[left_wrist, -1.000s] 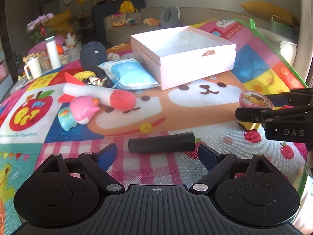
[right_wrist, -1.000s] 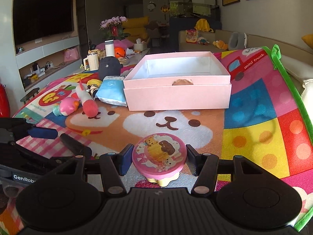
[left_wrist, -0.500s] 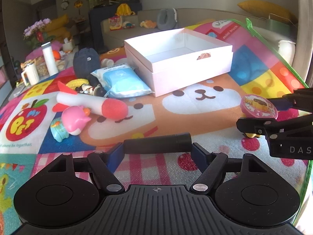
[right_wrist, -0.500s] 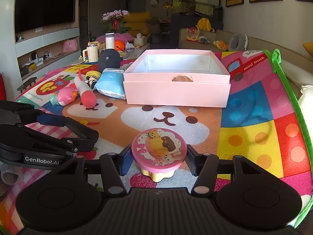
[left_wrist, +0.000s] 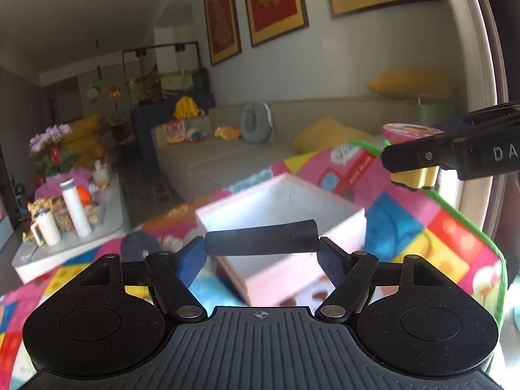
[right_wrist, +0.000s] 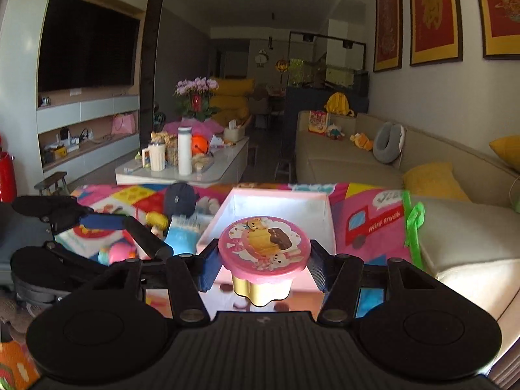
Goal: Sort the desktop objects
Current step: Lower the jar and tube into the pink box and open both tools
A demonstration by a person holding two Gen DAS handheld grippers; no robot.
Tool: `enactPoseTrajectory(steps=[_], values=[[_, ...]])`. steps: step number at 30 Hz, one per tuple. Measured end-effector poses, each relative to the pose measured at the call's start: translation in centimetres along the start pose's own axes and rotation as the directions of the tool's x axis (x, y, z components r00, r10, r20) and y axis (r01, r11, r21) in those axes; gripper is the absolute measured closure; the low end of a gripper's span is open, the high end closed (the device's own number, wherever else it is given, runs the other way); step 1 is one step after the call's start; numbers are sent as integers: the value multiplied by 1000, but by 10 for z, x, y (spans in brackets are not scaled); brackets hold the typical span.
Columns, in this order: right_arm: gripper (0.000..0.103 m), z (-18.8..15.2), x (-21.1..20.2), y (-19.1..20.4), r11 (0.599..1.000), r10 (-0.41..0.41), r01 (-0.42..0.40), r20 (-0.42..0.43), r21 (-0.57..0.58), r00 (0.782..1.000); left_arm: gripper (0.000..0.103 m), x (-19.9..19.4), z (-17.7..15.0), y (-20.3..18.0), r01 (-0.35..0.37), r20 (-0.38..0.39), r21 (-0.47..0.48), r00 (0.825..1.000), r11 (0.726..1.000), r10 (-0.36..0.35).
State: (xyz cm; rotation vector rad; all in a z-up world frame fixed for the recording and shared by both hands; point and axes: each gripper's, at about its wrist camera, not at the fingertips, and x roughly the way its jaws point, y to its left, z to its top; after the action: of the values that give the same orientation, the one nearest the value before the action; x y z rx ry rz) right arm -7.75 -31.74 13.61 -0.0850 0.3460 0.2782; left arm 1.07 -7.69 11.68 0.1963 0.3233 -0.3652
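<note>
Gripping black tube (left_wrist: 261,238) endwise, left claw (left_wrist: 261,253), right claw (right_wrist: 264,265) clamping pink-lidded cup (right_wrist: 264,253)

Sofa (right_wrist: 351,162), television (right_wrist: 86,40), 3 framed pictures (left_wrist: 276,3)

Air over the open pink box (right_wrist: 279,201) lay clear before my grippers, toys (right_wrist: 117,253) and a dark cap (right_wrist: 178,200) crowded its left, bare mat (right_wrist: 367,221) on its right
</note>
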Motion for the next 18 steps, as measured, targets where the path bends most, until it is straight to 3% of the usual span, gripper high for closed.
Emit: enactPoseTrajectory(steps=[2,4,7,12,15,18], values=[[47,27,23,-12,999,-7,6,11,43,1000,22,29,21,4,5,28,-13,1000,1000,-4],[47,53,54,-26,996,-1,1,4,90,1000,13,62,37,14,7,9,-58,1000,998,-7],[33,68,85,-38,992,-52,50,15,117,999,7,73,38,36,-38,-10,-127,999,991,37],[13,44,97,-45,986,-120,114,43,120,992,1,49,-8,65,-153,-86,-139,986,979,142],[13,21,107,-35,987,-126,125,3,98,992,1,35,-49,81,-208,-177,-162,968,965,179],[14,-3,111,-7,995,-99,99,-29,0,995,1,20,-87,92,-257,-249,-173,945,951,210]])
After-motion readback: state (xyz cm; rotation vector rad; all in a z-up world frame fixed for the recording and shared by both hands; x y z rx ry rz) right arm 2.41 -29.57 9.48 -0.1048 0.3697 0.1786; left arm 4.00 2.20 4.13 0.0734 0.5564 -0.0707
